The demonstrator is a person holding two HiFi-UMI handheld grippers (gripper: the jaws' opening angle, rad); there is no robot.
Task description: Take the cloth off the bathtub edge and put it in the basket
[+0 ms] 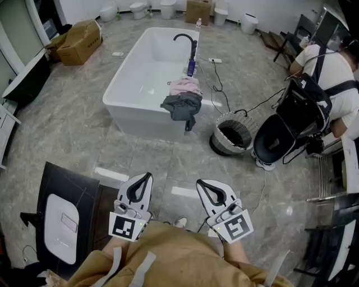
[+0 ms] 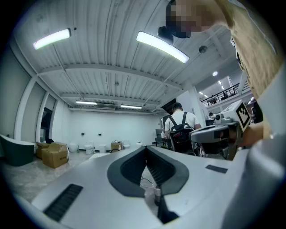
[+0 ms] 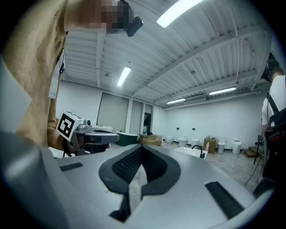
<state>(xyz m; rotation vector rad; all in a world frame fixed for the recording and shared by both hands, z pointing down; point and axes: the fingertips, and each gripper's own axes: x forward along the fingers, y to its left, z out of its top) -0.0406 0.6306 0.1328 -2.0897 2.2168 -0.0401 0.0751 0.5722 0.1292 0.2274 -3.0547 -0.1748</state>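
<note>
As the head view lays them out, the items count as follows

Tub (image 1: 140,120): one, white, rectangular, far centre on the grey marble floor (image 1: 67,134). Tap (image 1: 188,42): one, black, arched, on the tub's far right rim.

Cloths: two, both on the tub's right rim and touching each other.
- Grey cloth (image 1: 182,106): dark, crumpled, bunched on the rim toward the near right corner. One end hangs down the tub's outer wall.
- Pink cloth (image 1: 185,86): pale, in a soft lump, just beyond the grey one on the same rim.

Basket (image 1: 221,143): one, round, woven, with a light wall and a dark inside. It stands upright on the floor just right of the tub's near corner. Neither cloth is in it.

Boxes: two, brown cardboard, namely the left box (image 1: 81,40) at far left and the far box (image 1: 199,10) by the far wall.

Cable (image 1: 216,84): one, black, trailing over the floor right of the tub.

Person (image 1: 331,73): one other, in a white shirt, at far right.

Grippers: two, grey, each with a marker cube at its back.
- The left gripper (image 1: 147,175) and right gripper (image 1: 199,183) sit side by side at the near edge, close to the wearer's tan sleeves.
- Both are held level and point toward the tub, well apart from cloths and basket.
- Each gripper view shows that gripper's jaw tips meeting, with only the leaf-shaped hollow behind them and nothing held
</note>
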